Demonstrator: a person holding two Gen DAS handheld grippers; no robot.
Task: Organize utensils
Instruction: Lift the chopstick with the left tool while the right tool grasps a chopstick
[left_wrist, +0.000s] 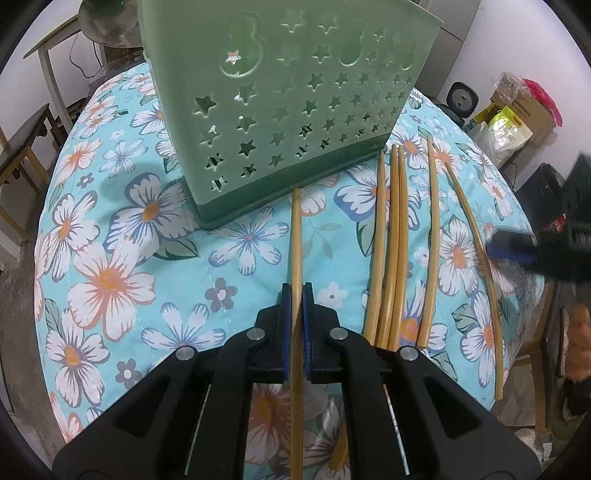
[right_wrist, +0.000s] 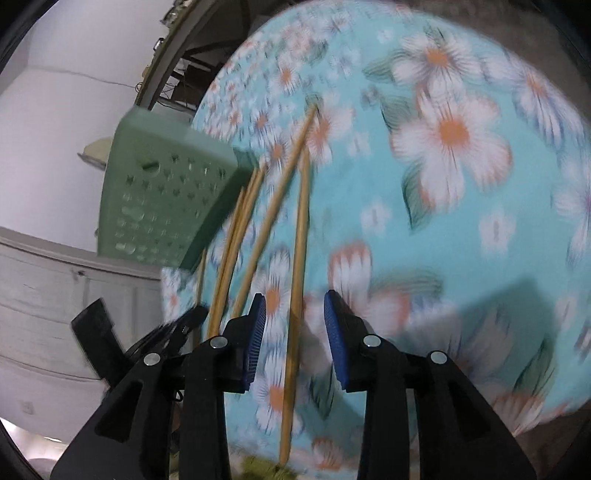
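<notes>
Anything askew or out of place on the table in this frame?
Mostly tidy. The outermost chopstick lies slanted, splaying away from the straighter group beside the green holder. The left gripper is shut on one chopstick; another lies loose between the right gripper's open fingers.

left gripper (left_wrist: 296, 295) clamps 1 chopstick (left_wrist: 296, 236) | holder (left_wrist: 288, 103) beyond

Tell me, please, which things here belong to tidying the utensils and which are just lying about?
Part of the job:
- chopstick clamped in the left gripper
- loose chopsticks on the cloth
- green holder
- right gripper, open over one chopstick

Just lying about:
- floral cloth
- bags and boxes
</notes>
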